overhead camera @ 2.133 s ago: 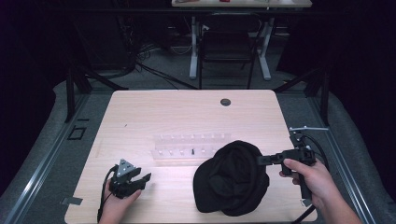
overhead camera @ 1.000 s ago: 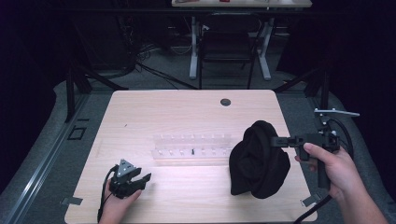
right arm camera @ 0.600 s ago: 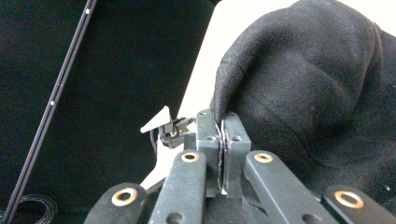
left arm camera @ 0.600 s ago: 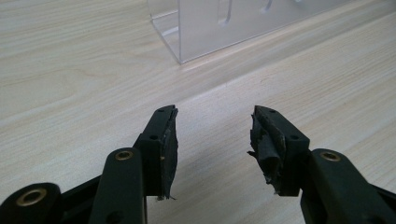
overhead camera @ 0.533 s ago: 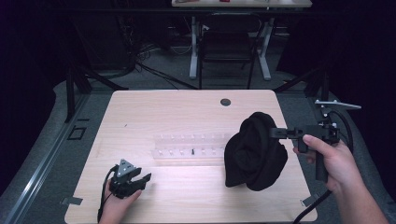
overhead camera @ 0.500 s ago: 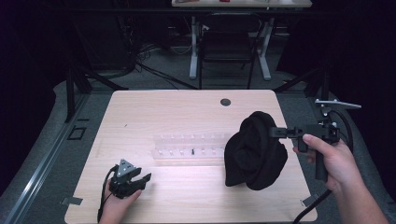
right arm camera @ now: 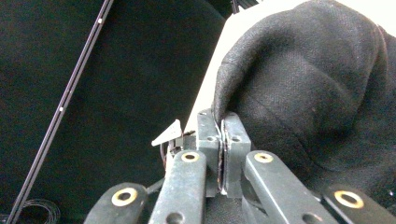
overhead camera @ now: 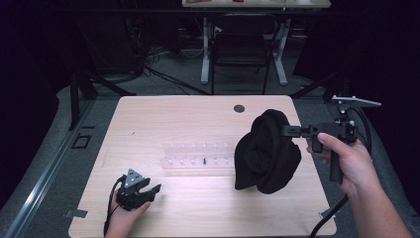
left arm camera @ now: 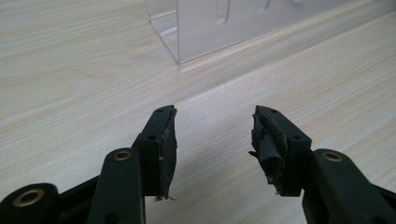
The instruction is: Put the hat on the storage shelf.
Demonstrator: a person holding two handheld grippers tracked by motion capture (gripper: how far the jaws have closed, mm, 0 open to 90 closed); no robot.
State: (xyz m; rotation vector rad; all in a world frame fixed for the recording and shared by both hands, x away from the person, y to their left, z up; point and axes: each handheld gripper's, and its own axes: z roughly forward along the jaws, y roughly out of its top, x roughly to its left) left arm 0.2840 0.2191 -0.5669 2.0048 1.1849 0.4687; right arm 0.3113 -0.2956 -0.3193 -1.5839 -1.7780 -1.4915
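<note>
Over the table's (overhead camera: 163,119) right side, a black hat (overhead camera: 267,151) is held up by its edge in the right gripper (overhead camera: 287,130), whose jaws are pinched tight on the fabric. Near the front left corner, the left gripper (overhead camera: 152,189) is rested on the wood, jaws apart and lately widening, nothing between them. A clear rack (overhead camera: 198,157) lies between.
</note>
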